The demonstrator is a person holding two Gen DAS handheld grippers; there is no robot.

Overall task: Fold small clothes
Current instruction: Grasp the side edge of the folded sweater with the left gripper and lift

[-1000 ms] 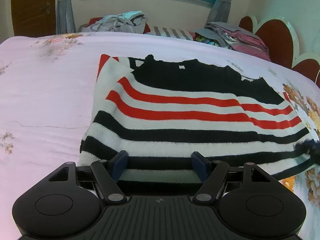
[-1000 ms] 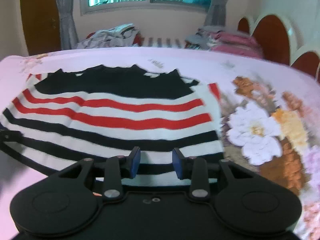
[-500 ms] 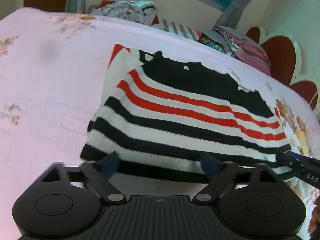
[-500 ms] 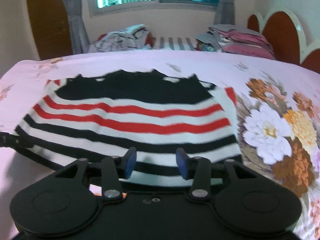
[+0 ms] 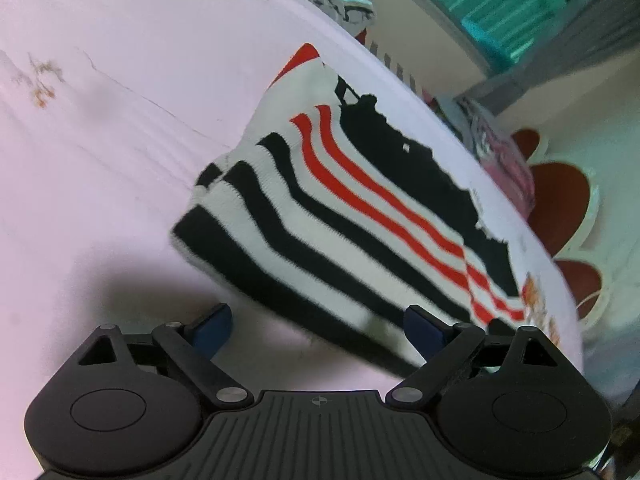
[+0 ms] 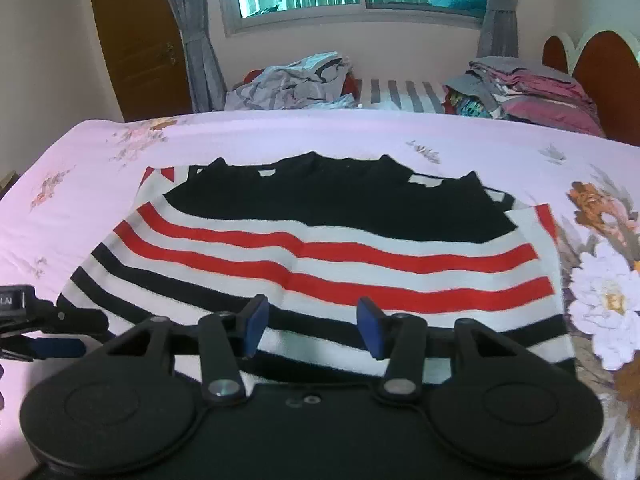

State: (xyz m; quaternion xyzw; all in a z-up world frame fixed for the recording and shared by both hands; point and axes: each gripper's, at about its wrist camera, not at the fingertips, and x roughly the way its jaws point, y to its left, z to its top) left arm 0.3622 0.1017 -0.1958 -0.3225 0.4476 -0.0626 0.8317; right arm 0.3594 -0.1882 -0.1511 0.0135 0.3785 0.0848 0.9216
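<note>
Both grippers hang over the near hem of the striped sweater (image 6: 320, 256), spread across the frame's centre on the bed (image 6: 360, 132). Left gripper (image 5: 318, 330) gapes empty; right gripper (image 6: 312, 322) has just been widening, unladen. Next likely: pinching the hem.

No readable text; only blurred white letters on the left gripper (image 6: 44, 330), illegible.
</note>
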